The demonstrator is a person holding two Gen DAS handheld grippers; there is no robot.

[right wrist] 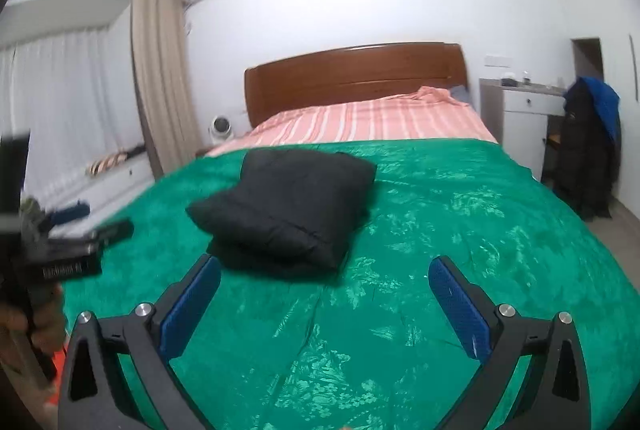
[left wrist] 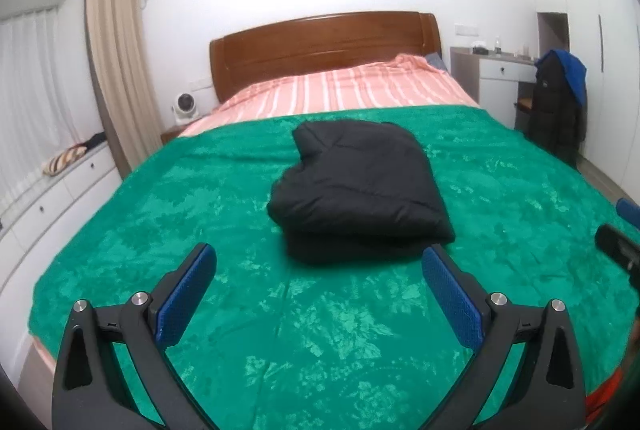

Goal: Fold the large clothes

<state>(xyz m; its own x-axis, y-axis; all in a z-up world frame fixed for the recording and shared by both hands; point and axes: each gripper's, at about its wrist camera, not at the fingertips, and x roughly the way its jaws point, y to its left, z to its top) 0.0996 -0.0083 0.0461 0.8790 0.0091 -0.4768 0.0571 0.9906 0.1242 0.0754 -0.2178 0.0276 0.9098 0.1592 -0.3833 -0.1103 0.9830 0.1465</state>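
A folded black jacket (left wrist: 360, 186) lies in a thick stack on the green blanket (left wrist: 200, 230) that covers the near part of the bed, about midway between the bed's left and right edges and well back from its near edge. In the left wrist view the left hand-held gripper (left wrist: 320, 266) hangs over the blanket with its blue-padded fingers spread wide and nothing between them, the jacket just beyond their tips. At the right border of this view a dark piece of the right hand-held gripper (left wrist: 618, 246) pokes in, too cropped to read there. The right wrist view shows the jacket (right wrist: 284, 206) from further right, so it sits left of centre, near that gripper's left finger. The right hand-held gripper (right wrist: 325, 270) is likewise spread wide and holds nothing, above bare blanket (right wrist: 480, 230). Only this view shows the left hand-held gripper's body (right wrist: 68, 246) from outside, blurred, at the far left. Both views take in the striped pink sheet (left wrist: 344, 86), the wooden headboard (left wrist: 320, 42), the curtain (left wrist: 112, 70) on the left, and a dark coat (left wrist: 556, 110) draped beside a white desk (left wrist: 500, 78) on the right.
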